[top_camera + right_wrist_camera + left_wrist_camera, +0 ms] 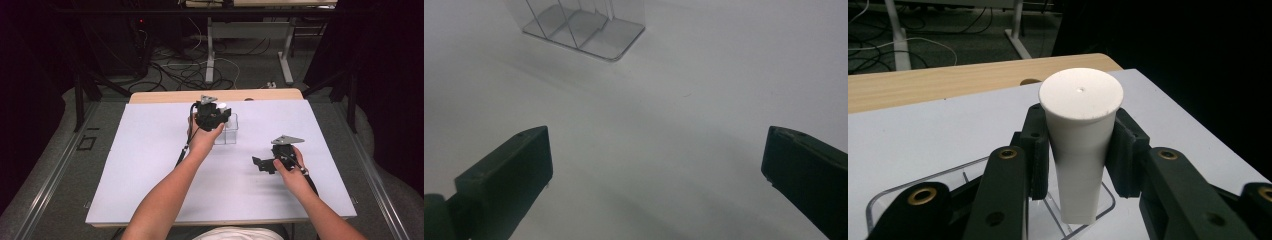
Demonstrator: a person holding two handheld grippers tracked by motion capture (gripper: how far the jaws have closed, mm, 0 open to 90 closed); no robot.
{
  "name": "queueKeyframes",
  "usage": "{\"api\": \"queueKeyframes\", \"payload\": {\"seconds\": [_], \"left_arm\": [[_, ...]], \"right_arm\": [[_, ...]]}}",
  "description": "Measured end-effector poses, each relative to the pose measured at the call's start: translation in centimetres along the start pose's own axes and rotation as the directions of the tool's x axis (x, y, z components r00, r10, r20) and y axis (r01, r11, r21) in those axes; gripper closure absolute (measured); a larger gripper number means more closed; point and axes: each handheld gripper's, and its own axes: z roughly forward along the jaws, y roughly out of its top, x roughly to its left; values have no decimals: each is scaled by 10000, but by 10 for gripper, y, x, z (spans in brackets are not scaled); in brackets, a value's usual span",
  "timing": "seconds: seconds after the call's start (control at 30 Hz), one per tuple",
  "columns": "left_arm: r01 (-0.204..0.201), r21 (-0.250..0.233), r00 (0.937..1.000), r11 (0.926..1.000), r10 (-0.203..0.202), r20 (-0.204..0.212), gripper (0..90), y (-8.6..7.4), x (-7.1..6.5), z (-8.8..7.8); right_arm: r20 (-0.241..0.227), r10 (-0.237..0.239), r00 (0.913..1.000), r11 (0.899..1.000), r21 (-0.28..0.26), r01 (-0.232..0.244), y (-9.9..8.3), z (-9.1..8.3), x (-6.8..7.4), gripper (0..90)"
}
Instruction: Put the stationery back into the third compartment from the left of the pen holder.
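Observation:
A white tapered tube [1080, 145], wide flat cap up, stands between the pads [1038, 150] of my left gripper [1080, 150], which is shut on it. Its narrow lower end sits inside a clear plastic divided box [893, 197]. From above, the left gripper [218, 111] hovers over that clear box [229, 134] at the table's middle back, the tube's white top [221, 105] just showing. My right gripper [260, 164] rests low on the white sheet at the right, pointing left. Its jaws stand wide open over bare sheet, with the clear box [584, 30] farther off.
A white sheet [150, 165] covers the wooden table [165, 96]. Beyond the far edge are table legs [210, 55] and loose cables [185, 75] on the floor. Dark space flanks both sides.

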Motion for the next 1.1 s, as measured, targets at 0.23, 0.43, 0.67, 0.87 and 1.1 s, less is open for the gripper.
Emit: {"api": "queueKeyframes", "payload": {"seconds": [0.23, 0.43, 0.67, 0.87, 1.1], "left_arm": [[-112, 106, 9999, 9999, 113, -78, 664, -4, -2, 7], [-145, 143, 9997, 9998, 147, -193, 664, -6, -2, 10], [-362, 193, 9989, 9992, 368, -294, 663, -8, -3, 14], [-397, 287, 9985, 9988, 407, -374, 663, -9, -3, 15], [-509, 263, 9980, 9984, 518, -353, 658, -9, -4, 14]], "right_arm": [[-48, -59, 10000, 10000, 10, 59, 0, 2, 2, 0], [-72, -84, 9999, 9999, 81, 85, -1, 2, 1, 0], [-151, -98, 9998, 9999, 118, 100, -1, 2, 3, 0], [-224, -88, 9997, 9998, 154, 91, -1, 3, 3, 0], [-276, -99, 9996, 9998, 141, 103, -1, 3, 3, 0]]}}
